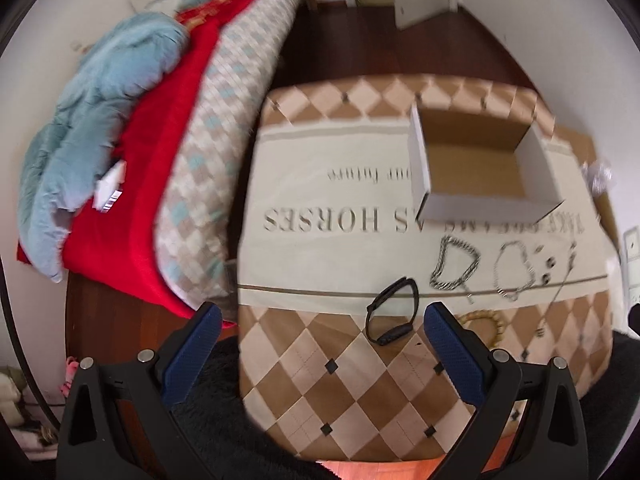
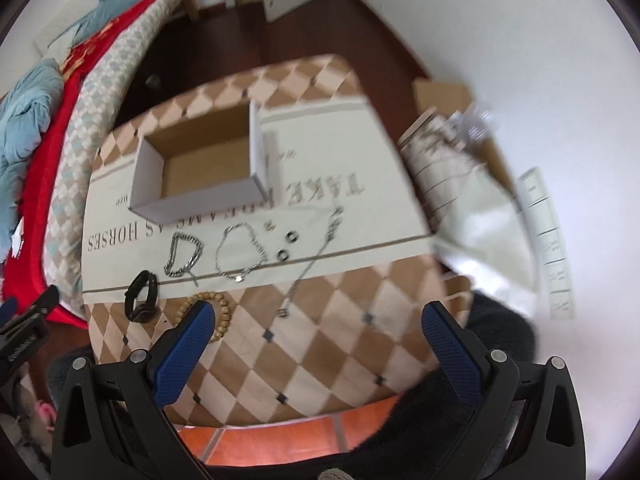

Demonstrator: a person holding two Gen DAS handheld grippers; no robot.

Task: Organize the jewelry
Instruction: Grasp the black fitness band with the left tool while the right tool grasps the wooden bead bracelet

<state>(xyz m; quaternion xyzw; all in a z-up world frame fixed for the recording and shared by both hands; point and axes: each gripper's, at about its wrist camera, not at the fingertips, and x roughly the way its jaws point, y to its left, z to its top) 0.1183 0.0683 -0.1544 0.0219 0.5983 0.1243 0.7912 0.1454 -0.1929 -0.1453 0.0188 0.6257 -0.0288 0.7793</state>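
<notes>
Across the middle of both views spreads a cloth-covered table, its fabric printed with tan and cream diamonds around a pale band of grey lettering. Beside it a bed carries a checked woven mat, a red blanket and a rumpled pale-blue quilt. On the pale band sits an open cardboard box, white outside, brown inside, rectangular and holding nothing visible. Just in front of the box, the jewelry lies in a row on the cloth: a chunky silver chain bracelet, a finer silver chain looped beside it, two small dark rings, and a long thin necklace trailing toward the diamond border. Nearer the table's edge lie a black band watch and a wooden bead bracelet. Only the right wrist view shows a stack of white boxes and crumpled pale wrapping by the wall; the bead bracelet is largely hidden in the left view behind a blue pad. The left gripper hovers above the table's near edge, jaws spread wide with nothing between them, the watch just inside its right finger. The right gripper is likewise held wide apart and empty over the diamond border, its left fingertip overlapping the bead bracelet in view.
</notes>
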